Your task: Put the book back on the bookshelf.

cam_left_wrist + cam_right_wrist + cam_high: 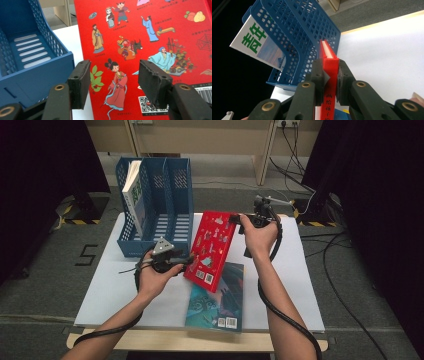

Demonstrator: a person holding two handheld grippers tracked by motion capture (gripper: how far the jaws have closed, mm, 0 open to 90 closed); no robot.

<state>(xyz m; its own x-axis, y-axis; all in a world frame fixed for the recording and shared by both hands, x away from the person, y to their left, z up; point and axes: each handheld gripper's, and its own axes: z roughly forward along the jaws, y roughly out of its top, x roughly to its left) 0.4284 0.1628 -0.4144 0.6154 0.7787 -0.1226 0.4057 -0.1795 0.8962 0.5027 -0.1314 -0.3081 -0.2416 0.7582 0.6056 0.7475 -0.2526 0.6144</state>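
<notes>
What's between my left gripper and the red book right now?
Nothing: in the left gripper view the left gripper has open jaws facing the red book cover with no object in that gap. The right gripper clamps its spine.

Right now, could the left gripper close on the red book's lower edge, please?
Probably yes: the left gripper is open with the red book directly ahead, nothing between, while the right gripper holds it raised.
</notes>
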